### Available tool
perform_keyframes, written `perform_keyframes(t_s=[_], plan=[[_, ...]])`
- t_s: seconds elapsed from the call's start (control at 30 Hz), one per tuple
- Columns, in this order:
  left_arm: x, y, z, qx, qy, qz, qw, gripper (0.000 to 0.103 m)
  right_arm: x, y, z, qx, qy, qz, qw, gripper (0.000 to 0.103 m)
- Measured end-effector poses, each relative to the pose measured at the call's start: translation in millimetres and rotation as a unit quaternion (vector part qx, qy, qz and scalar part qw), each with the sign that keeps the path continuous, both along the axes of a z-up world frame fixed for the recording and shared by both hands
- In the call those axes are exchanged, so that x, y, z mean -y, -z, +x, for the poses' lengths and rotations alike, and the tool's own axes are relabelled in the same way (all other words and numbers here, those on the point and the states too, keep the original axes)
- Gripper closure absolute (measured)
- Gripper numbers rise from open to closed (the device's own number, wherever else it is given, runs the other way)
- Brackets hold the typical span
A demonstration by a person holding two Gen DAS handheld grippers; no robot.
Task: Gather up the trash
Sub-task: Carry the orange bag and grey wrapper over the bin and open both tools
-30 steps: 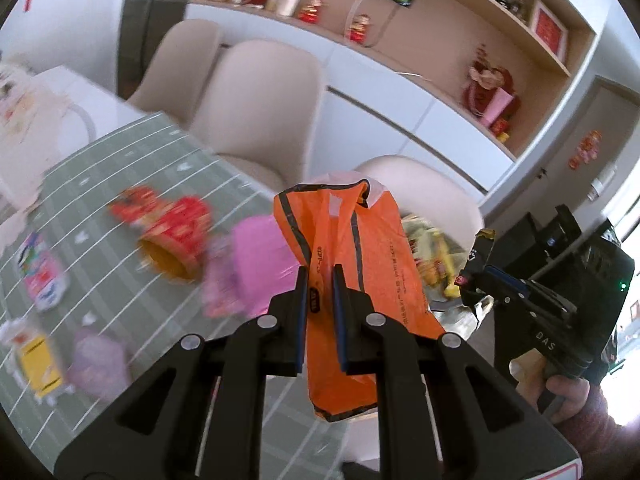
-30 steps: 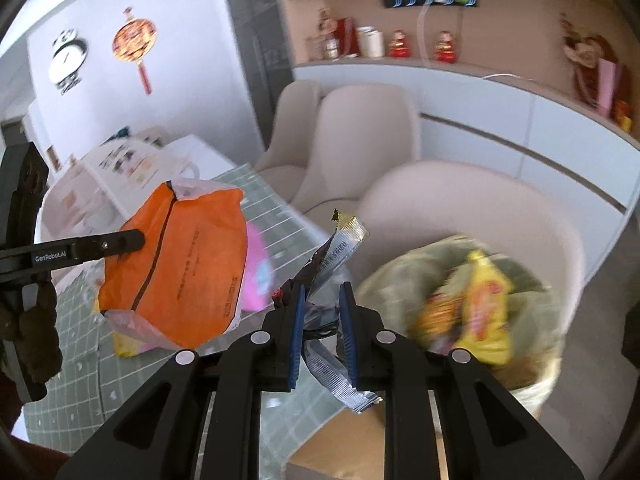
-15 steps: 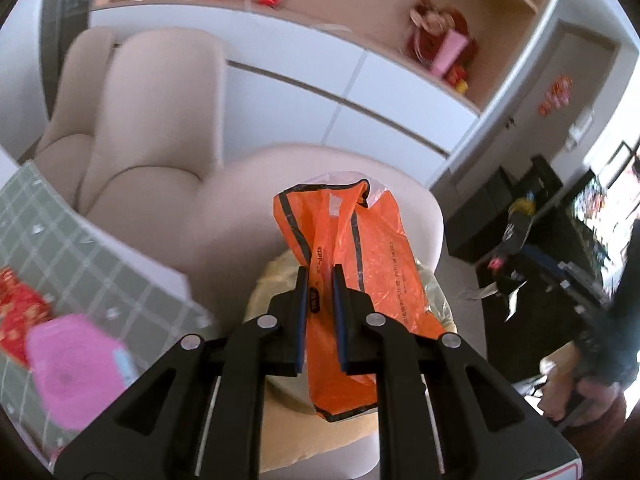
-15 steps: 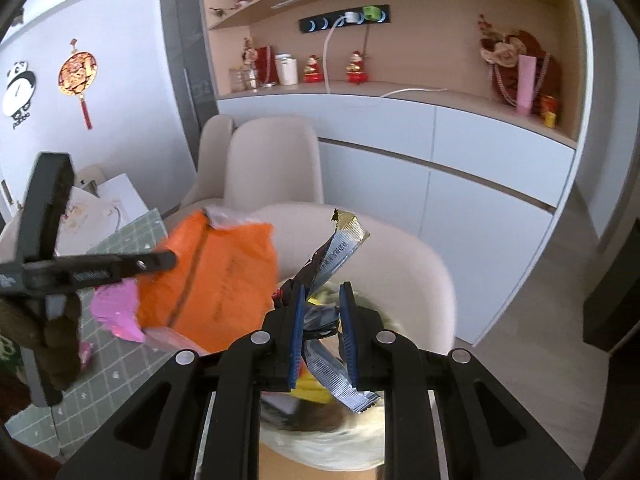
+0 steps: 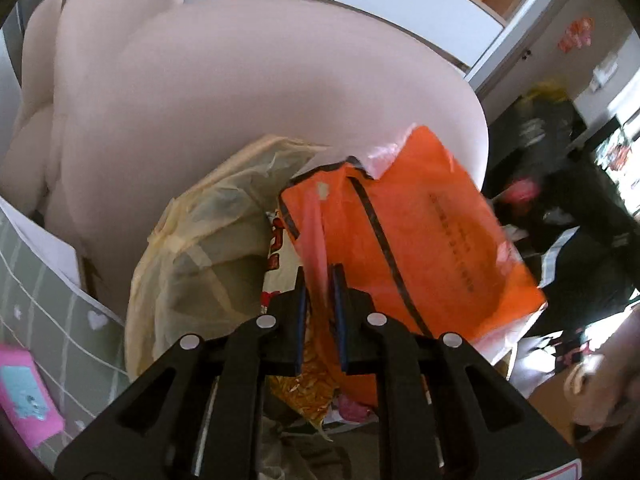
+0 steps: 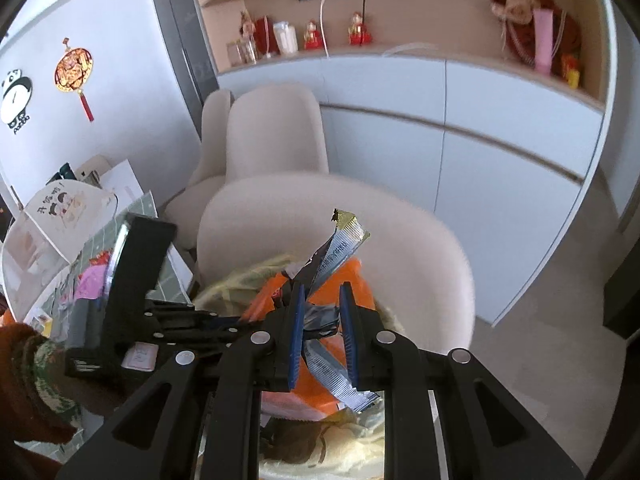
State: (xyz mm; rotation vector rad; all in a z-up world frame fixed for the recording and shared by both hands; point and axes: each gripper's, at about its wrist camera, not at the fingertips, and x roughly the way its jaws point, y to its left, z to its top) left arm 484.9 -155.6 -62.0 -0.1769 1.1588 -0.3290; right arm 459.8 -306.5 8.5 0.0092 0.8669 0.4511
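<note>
1. At the far left of your left wrist view, a pink packet (image 5: 24, 396) lies on the green checked tablecloth (image 5: 52, 312), at the table's edge.
2. Just right of it, the trash bin's yellowish liner bag (image 5: 208, 232) stands open in front of a beige chair (image 5: 240, 100); snack wrappers (image 5: 304, 380) lie inside.
3. Your left gripper (image 5: 319, 316) is over the bin's mouth, its jaws nearly closed and pinching a thin fold of the orange plastic bag (image 5: 420, 240). The bag spreads up and to the right of the fingers, above the liner.
4. At the right edge of that view, the other gripper is only a dark blur, so you cannot read it there.
5. In your right wrist view, your left gripper (image 6: 240, 320) comes in from the left, with a sleeve (image 6: 32, 376) behind it.
6. In the middle, your right gripper (image 6: 322, 336) has its jaws part closed on a crumpled silver foil wrapper (image 6: 336, 252), whose ends stick out above and below the fingers.
7. The orange bag and the liner sit right behind that wrapper.
</note>
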Motion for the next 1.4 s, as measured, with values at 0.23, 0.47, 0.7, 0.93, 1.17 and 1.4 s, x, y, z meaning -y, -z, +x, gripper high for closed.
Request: perform_keyframes(t_s=[0.23, 0.47, 0.7, 0.93, 1.17, 1.4], plan=[[-44, -19, -18, 0.002, -0.041, -0.052, 0.9978, 0.07, -39, 50, 27, -0.068, -0.052, -0.041, 0.996, 0.085], [-80, -38, -57, 0.029, -0.094, -0.058, 0.9934, 0.064, -64, 93, 29, -0.135, -0.088, -0.079, 0.984, 0.085], [-101, -41, -86, 0.042, -0.128, -0.054, 0.9894, 0.062, -64, 114, 32, -0.174, -0.081, -0.091, 0.977, 0.085], [-126, -38, -115, 0.049, -0.138, -0.045, 0.9882, 0.055, -60, 94, 17, -0.144, -0.038, -0.065, 0.987, 0.079], [-145, -48, -151, 0.075, -0.149, -0.017, 0.9859, 0.054, -62, 58, -15, -0.072, -0.007, -0.064, 0.995, 0.065], [-189, -50, -201, 0.08, -0.173, 0.003, 0.9816, 0.053, -45, 28, -36, -0.021, 0.045, -0.04, 0.998, 0.061]])
